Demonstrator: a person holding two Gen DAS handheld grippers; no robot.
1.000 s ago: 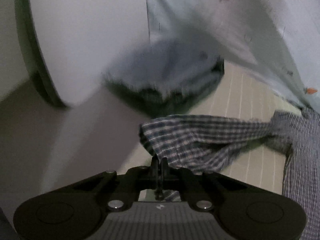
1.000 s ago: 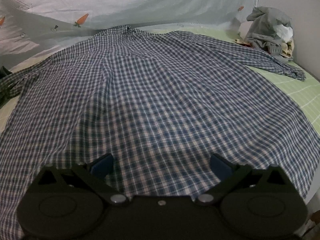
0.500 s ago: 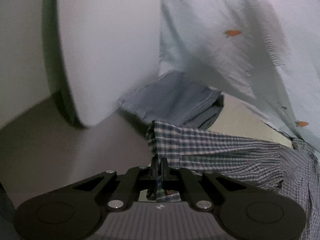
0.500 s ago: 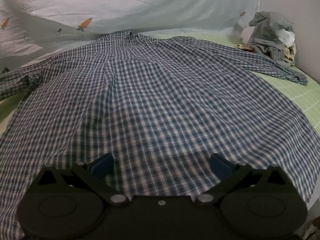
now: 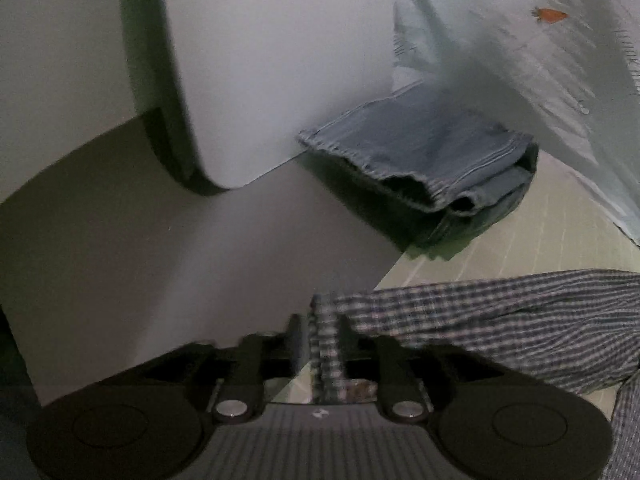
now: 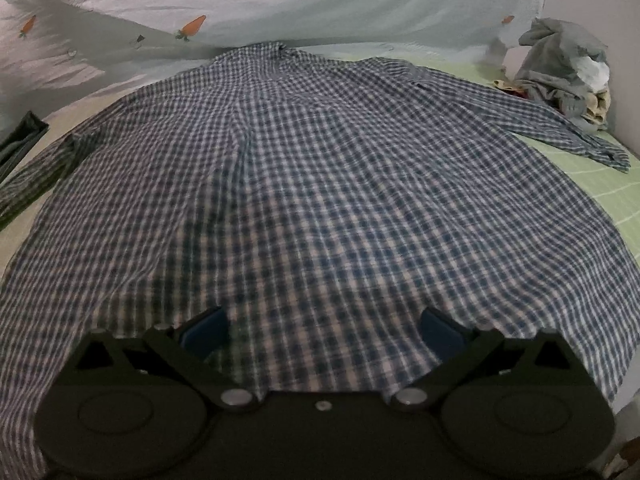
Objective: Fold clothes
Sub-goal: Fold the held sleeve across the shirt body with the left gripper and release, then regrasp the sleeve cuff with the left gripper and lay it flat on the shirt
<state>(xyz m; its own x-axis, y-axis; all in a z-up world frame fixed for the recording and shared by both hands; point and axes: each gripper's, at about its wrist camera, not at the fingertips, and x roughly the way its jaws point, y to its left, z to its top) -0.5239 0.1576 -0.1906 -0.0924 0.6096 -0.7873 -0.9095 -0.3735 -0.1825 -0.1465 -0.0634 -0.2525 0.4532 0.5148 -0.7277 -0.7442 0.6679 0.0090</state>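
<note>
Left wrist view: left gripper [image 5: 323,334] fingers nearly together, pinching cuff end of plaid shirt [image 5: 500,320] sleeve, cloth runs right over green bed sheet [image 5: 560,232]; folded jeans [image 5: 432,160] beyond, apart. Right wrist view: right gripper [image 6: 323,330] fingers spread wide, plaid shirt [image 6: 320,184] spread flat, its hem lying between them; clothes pile [image 6: 568,68] far right

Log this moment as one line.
left gripper: shut on sleeve cuff | right gripper: open over plaid shirt | shirt spread flat
</note>
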